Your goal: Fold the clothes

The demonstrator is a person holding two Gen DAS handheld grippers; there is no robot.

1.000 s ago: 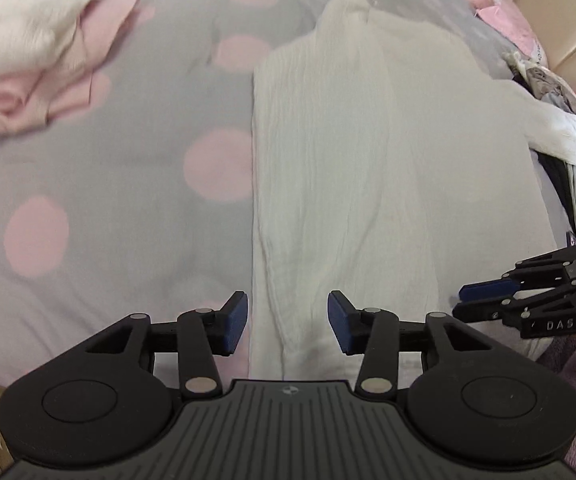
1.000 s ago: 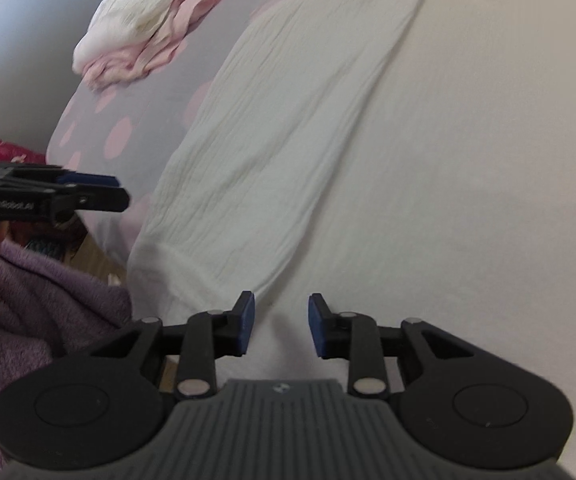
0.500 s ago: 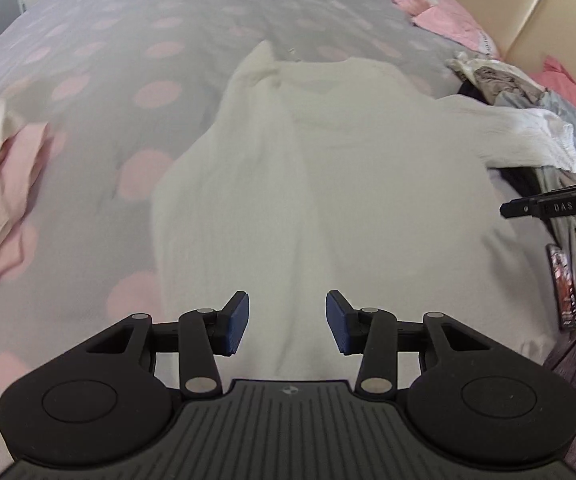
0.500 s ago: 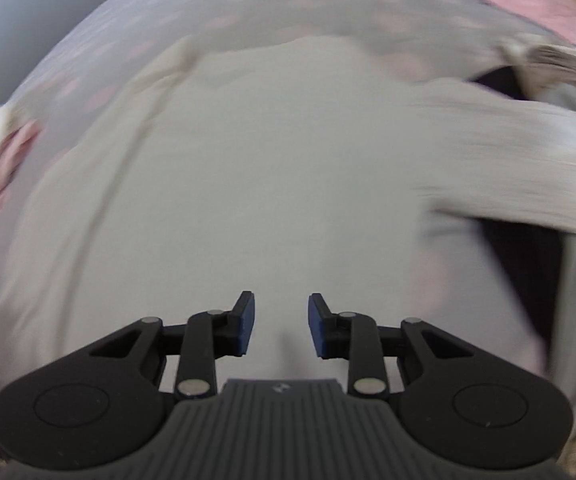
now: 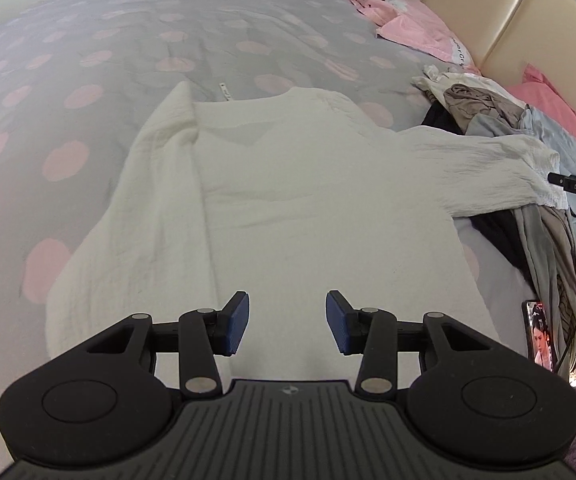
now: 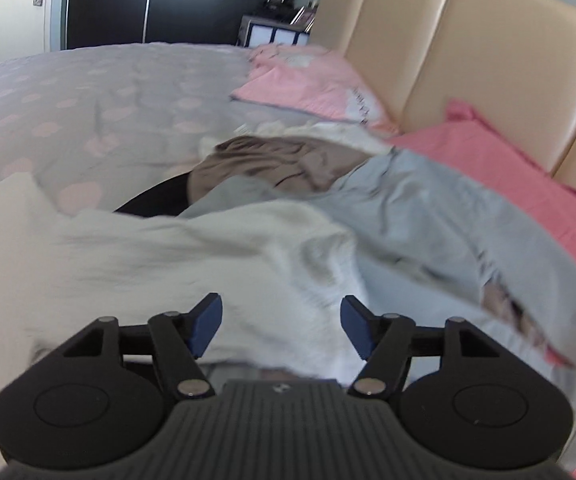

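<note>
White top (image 5: 308, 208) flat on bed, both hand-held grippers empty, agape.

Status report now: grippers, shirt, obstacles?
Left gripper and right gripper open, empty. White shirt flat, one sleeve still out, lying on clothes pile.

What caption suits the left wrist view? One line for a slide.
Open left tool over a white top, one sleeve folded in, the other outstretched.

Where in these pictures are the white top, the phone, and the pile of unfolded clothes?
white top (image 5: 288, 208): left wrist view, middle of its front panel.
phone (image 5: 540, 334): left wrist view, on its lit screen.
pile of unfolded clothes (image 6: 416, 208): right wrist view, on the pale blue garment on top.
</note>
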